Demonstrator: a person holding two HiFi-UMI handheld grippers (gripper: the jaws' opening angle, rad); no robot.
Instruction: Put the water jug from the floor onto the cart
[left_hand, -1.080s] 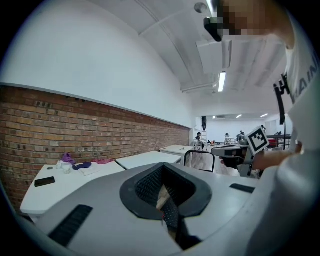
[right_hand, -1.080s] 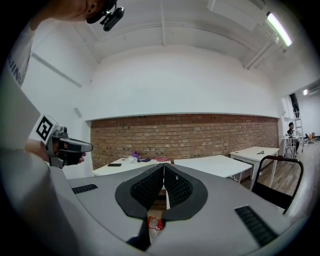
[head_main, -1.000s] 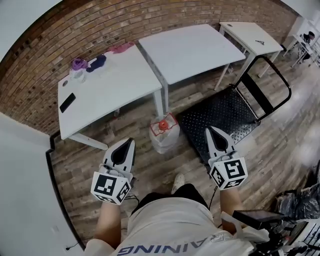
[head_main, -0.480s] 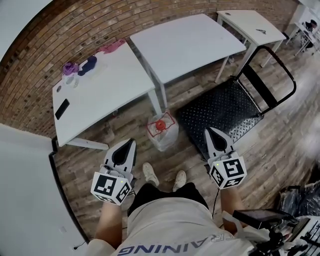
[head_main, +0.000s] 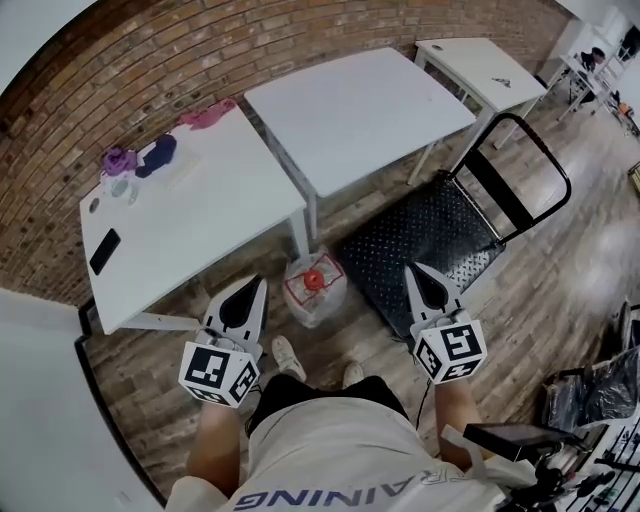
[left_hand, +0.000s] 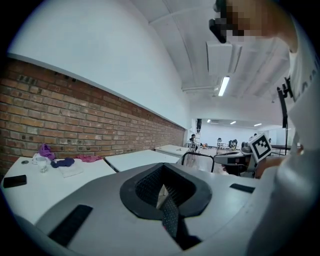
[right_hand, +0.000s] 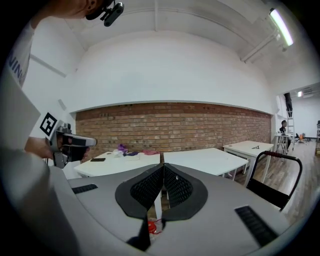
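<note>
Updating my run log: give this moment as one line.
water jug: on floor beside cart; cart: bare; left gripper: shut, empty; right gripper: shut, empty

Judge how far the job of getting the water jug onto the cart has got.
Nothing is done yet: the clear plastic red-capped water jug stands on the floor beside the black flat metal cart. The left gripper and right gripper hover shut, empty. Grasping, lifting, placing remain.
</note>
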